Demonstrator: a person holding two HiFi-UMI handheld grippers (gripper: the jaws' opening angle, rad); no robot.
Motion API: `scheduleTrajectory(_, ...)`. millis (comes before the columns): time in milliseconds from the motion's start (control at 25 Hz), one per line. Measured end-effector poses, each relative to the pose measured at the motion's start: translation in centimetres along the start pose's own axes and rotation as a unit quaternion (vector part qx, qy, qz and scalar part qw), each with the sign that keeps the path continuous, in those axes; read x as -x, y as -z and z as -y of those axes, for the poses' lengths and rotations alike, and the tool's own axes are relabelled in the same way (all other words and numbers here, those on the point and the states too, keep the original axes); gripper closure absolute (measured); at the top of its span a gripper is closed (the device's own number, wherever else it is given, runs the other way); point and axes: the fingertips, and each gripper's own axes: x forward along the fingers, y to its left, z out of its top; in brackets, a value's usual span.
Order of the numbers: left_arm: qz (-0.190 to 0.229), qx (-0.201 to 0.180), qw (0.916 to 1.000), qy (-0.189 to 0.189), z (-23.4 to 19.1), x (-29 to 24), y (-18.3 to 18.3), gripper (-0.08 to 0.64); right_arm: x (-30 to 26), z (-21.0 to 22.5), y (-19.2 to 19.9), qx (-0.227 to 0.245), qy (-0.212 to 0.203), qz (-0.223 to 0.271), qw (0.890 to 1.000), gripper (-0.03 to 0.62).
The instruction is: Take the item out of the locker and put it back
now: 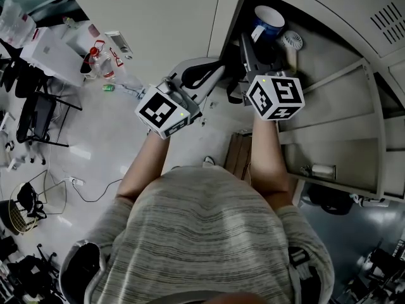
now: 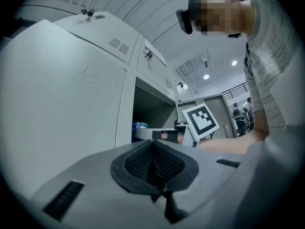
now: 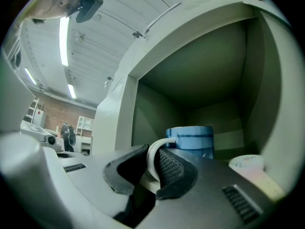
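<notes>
1. The locker (image 1: pixel 319 54) is open. Its door (image 1: pixel 332 128) is swung out to the side of the opening, ribbed inner face showing.
2. Inside the locker, just beside the mug (image 3: pixel 193 136), sits a white round slotted thing (image 3: pixel 248 164). It is on the side away from the handle (image 3: pixel 151 157), and I can't tell whether the two touch.
3. Outside the locker, low on the floor in front of it, is a brown box (image 1: pixel 238 154) close by the person's legs.
4. Well away from the locker, past its closed doors (image 1: pixel 145 18), a table (image 1: pixel 54 52) carries a red-capped bottle (image 1: pixel 95 59) and other clutter. A dark chair (image 1: pixel 37 116) stands beside it.
5. The mug is blue with a darker band round it and a white inside. It stands upright towards the back of the locker, its thin white loop of a handle turned towards the opening.
6. The right gripper (image 3: pixel 152 163) reaches into the locker, its tongs narrow and clasped on the mug's handle. The loop stands upright between the two black ridged pads.
7. The left gripper (image 2: pixel 153 159) is held outside the locker, level with the closed door next to the opening. Its tongs are pressed together with nothing in them.
</notes>
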Motion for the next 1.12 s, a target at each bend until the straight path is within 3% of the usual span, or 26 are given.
scheduleTrajectory(240, 0.002, 0.001, 1.0000, -0.003, 0.0, 0.5, 0.0, 0.551, 0.5, -1.4, 0.0, 0.032, -0.011, 0.007, 0.999, 0.535)
scheduleTrajectory(600, 0.011, 0.009, 0.9999, -0.003, -0.1, 1.5, -0.5, 0.552, 2.5, -3.9, -1.2, 0.041, -0.028, 0.040, 0.998, 0.535)
scheduleTrajectory(1120, 0.030, 0.017, 0.9990, 0.028, 1.1, 2.2, -1.6, 0.551, 6.4, -7.7, -3.3, 0.067, -0.020, 0.071, 0.995, 0.535)
